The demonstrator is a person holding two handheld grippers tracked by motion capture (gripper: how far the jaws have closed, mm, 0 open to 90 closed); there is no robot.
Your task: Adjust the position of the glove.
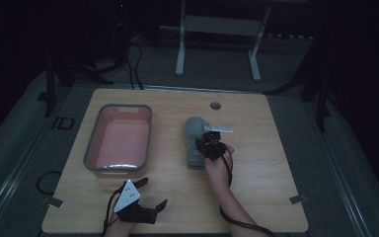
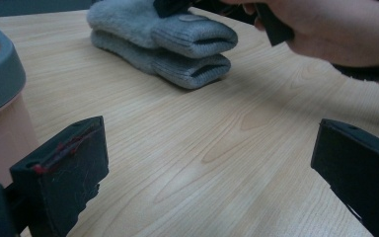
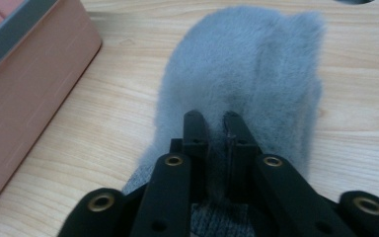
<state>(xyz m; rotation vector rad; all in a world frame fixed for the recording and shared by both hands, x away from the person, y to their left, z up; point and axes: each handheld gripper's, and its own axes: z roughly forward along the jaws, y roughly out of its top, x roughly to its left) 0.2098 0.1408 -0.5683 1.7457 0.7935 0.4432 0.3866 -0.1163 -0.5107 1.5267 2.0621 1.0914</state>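
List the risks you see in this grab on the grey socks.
1. The right tool is nearly shut on the fuzzy top of the grey socks; it may pinch only one layer, so the stacked pair could come apart when lifted.
2. The pink tub sits some way left, so a shallow hold might slip on the way over.
3. The open left tool rests by the tub's near end and could get in the way.

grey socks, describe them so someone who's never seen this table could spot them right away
On the wooden table, look right of the pink tub, near the middle. The grey socks lie there folded in a stack, under the right hand-held gripper. They are the one soft, fuzzy thing on the table.
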